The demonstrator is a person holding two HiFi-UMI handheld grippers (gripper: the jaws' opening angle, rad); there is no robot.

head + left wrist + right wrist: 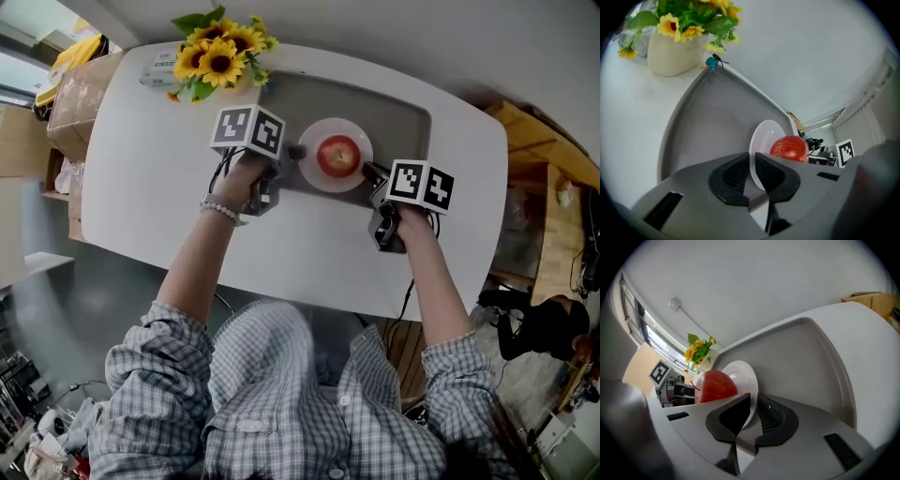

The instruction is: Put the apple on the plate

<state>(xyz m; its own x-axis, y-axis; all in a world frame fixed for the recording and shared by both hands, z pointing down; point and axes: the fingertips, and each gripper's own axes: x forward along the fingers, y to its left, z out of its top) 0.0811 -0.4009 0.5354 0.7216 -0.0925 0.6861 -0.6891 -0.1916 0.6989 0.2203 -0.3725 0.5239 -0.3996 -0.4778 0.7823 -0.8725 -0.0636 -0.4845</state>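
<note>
At the bottom of the head view is the person's checked shirt (272, 394), and both forearms reach up the frame over a white table (141, 178). A bead bracelet (221, 210) sits on the wrist at the left.

Just above the hands, at mid-frame, the left gripper (293, 152) meets the left edge of a white plate (314, 172). The right gripper (368, 172) meets the plate's right edge. In the left gripper view the two dark pads are pressed together on the thin rim of the plate, which runs up between them. The right gripper view shows the same from the other side, with the rim pinched between its two jaws. Both grippers are thus clamped on the plate, one on each side.

The red apple (338, 156) lies on the plate, near its middle, and it touches neither gripper. The plate sits within a grey tray (398, 117) set into the table top, toward the tray's lower left part in the head view.

Farther up, at the upper left corner of the tray, stands a cream vase (675, 54) of sunflowers (218, 52). A small teal ornament (712, 62) sits on the tray rim beside the vase. At the far left edge of the head view, off the table, is a cardboard box (80, 98).
</note>
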